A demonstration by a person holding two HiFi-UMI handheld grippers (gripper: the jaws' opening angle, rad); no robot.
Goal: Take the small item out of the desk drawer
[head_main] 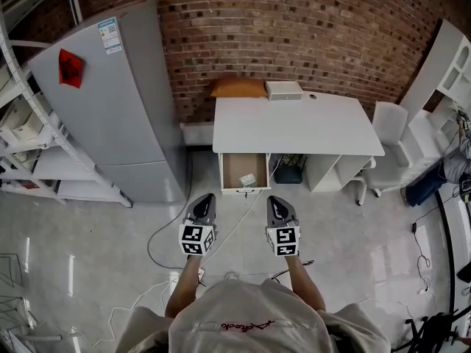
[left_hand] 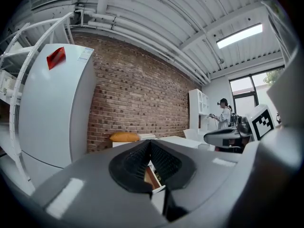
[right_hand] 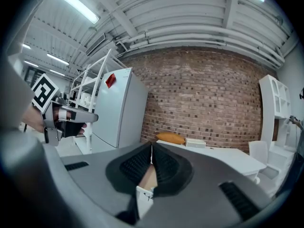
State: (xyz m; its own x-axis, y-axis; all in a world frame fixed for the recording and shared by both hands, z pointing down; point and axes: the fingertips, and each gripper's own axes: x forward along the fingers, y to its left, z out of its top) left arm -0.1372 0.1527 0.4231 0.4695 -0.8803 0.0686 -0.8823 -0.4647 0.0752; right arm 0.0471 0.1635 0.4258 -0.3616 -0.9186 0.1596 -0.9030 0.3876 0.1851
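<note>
Room: red brick wall behind, pale glossy floor, a grey fridge point(head_main: 118, 109) at the left, and a white desk point(head_main: 294, 123) against the wall. On the desk's back edge are an orange cushion point(head_main: 238, 87) and a small white box point(head_main: 284, 90).

The desk drawer point(head_main: 229, 169) under the left end stands pulled open. The small item point(head_main: 247, 179), pale and boxy, lies inside toward the front edge. I cannot identify it any further.

Both grippers are held side by side, well short of the drawer and pointing toward it. The left gripper point(head_main: 204, 197) has its jaws together at the tips with nothing between them. The right gripper point(head_main: 276, 199) is the same, pads closed and empty. Neither touches anything.

Judgement: this is the approach phase, and the grasp has not begun.

Risks from here:
- The jaws are closed, so reaching in without opening them first would shove the item deeper rather than grip it.
- The item is small and looks light. An off-centre pinch could flip it or slide it against the drawer wall.
- Loose cables point(head_main: 221, 241) cross the floor in front of the desk and could snag a foot.
- The drawer is narrow, so two grippers entering together may collide.
</note>
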